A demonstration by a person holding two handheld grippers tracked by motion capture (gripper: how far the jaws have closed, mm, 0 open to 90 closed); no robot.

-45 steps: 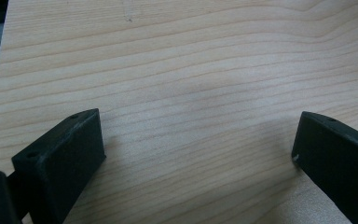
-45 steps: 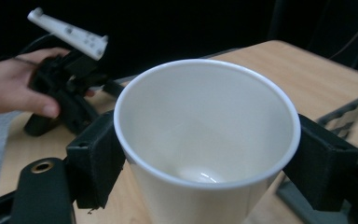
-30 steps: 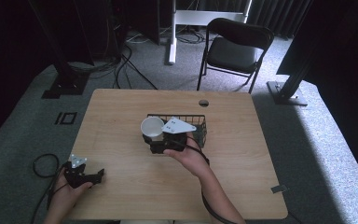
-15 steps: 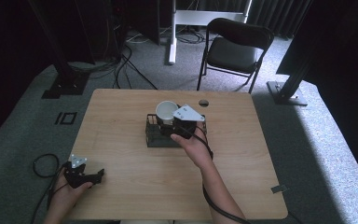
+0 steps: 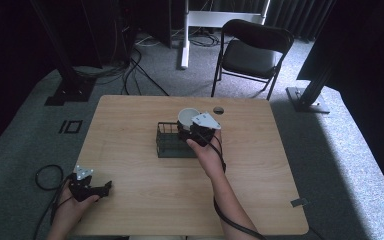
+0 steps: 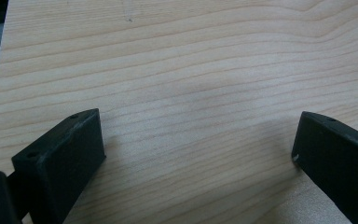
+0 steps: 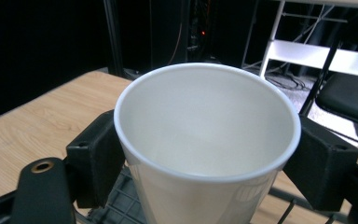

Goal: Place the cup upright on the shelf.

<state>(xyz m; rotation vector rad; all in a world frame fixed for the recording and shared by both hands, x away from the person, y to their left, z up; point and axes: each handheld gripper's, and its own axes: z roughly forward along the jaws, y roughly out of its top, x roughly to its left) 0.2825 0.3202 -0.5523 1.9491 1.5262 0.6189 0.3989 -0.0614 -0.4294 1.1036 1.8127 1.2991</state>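
My left gripper (image 5: 92, 188) rests at the near left corner of the table (image 5: 130, 210), jaws spread wide with bare wood grain between them, nothing gripped; in the left gripper view the gripper (image 6: 198, 144) looks straight down at the tabletop (image 6: 186, 70), idle and well apart from the work

To the right of it, past open tabletop, sits the black wire basket (image 5: 169, 141), just left of and under my right gripper (image 5: 192, 131)

Right gripper (image 7: 205, 154): jaws clamped on the white foam cup (image 7: 205, 135), one jaw on each side of the wall just below the rim. Cup upright, mouth open toward the camera, inside looks empty. In the high view the cup (image 5: 187, 116) sits just ahead of the jaws, over the far right end of the basket. Basket wires (image 7: 121, 205) show beneath the jaws

Progress, as I judge it: cup is picked up and carried to the basket; that part is done. Lowering is the open question. From these angles I can't be sure whether the cup base is already on the basket floor or hanging above it, probably a little above. Left to do: set it down in the right-hand end, let go, draw the right gripper back clear of the wires without tipping the cup. It looks light and will tip easily
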